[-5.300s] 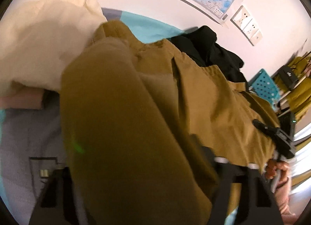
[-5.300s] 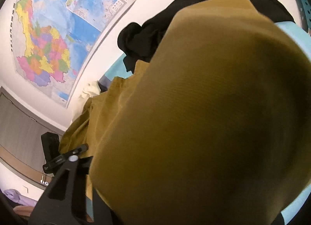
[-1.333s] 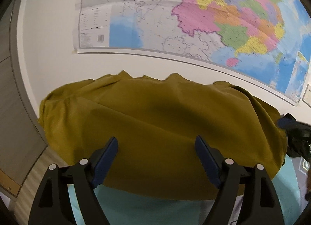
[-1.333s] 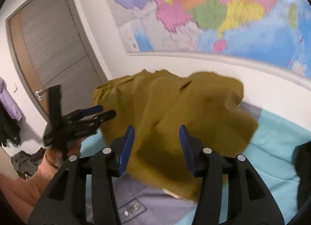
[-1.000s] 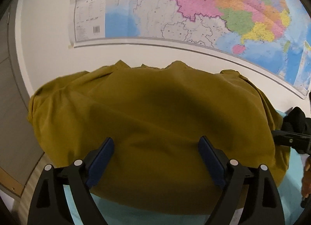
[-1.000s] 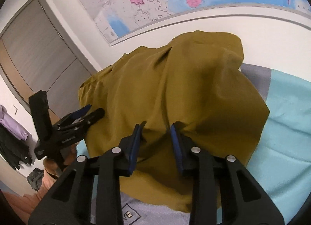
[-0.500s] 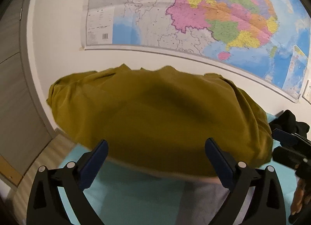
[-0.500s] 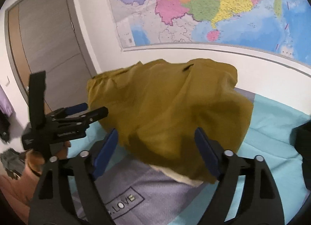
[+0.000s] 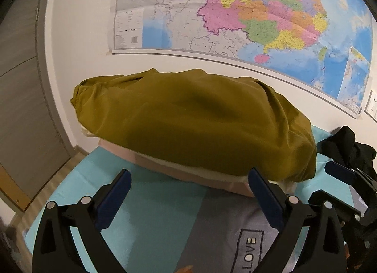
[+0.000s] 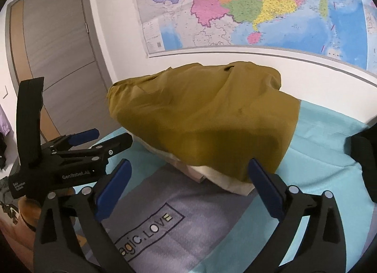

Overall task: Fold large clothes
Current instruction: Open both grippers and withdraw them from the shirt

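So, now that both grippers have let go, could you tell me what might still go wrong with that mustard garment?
1. The mustard garment sits domed on a cream stack by the bed's corner, so it could slide off.
2. Its top shows creases, so the fold may loosen.
3. The black clothing lies close and could snag the next reach.

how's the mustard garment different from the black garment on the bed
Colour: the mustard garment is olive-yellow; the black garment is black.
Shape: the mustard one is folded into a broad, fairly smooth bundle; the black one lies in a crumpled heap.
Support: the mustard one sits on top of folded cream and pink fabric; the black one seems to lie directly on the teal bedcover.
Shared: both are on the bed near the wall, and neither open gripper holds them.
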`<state>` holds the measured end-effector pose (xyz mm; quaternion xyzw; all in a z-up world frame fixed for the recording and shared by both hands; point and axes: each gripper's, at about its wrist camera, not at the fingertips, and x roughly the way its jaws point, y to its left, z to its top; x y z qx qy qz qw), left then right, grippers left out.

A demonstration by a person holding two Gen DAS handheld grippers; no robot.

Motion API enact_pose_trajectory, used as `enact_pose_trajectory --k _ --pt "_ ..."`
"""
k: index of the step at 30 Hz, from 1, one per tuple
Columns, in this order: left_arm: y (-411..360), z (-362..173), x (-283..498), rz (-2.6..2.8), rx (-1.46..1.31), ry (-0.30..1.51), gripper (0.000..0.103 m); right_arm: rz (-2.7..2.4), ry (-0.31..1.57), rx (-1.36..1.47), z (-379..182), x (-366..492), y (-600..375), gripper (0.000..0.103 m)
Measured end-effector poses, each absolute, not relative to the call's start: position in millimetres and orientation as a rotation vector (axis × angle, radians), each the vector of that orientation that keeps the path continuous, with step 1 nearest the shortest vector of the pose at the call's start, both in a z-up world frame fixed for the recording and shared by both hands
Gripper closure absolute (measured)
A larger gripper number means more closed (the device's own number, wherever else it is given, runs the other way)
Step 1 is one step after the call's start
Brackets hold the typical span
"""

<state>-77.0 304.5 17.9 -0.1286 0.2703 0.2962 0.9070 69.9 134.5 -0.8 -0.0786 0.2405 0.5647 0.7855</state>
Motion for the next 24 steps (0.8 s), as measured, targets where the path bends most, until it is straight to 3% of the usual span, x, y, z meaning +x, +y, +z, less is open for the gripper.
enact_pose_trajectory --k 24 --pt "261 22 -89 0.642 -0.237 0.579 0.007 1.219 0.465 -0.149 1 50 90 0.005"
